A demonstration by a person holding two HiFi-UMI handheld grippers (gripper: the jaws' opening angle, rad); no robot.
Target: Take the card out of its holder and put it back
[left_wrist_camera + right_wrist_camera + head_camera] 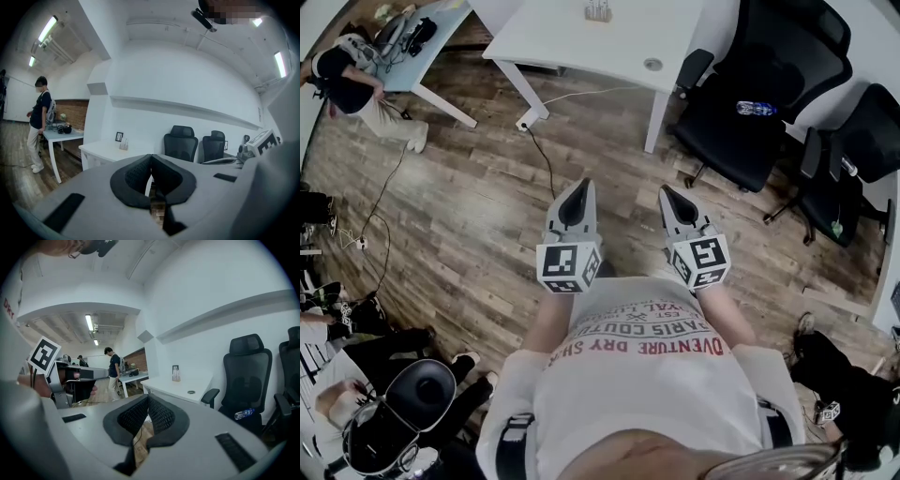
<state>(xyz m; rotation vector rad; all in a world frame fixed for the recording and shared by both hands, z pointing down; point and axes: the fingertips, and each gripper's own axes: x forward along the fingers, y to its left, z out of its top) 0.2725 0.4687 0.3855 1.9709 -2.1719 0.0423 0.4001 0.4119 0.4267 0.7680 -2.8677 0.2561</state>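
A small card holder (598,11) stands at the far edge of the white table (581,42) ahead of me; the card itself is too small to make out. It shows again as a holder (123,146) on the table in the left gripper view, and as a holder (176,376) in the right gripper view. My left gripper (577,189) and right gripper (668,193) are side by side in front of my chest, over the wooden floor and well short of the table. Both are shut with nothing between the pads, as the left gripper (151,156) and right gripper (148,397) views show.
Black office chairs (759,84) stand right of the table, one with a water bottle (757,109) on its seat. A cable (546,155) runs across the floor from a table leg. A person (356,89) stands by a light table (431,37) at the far left.
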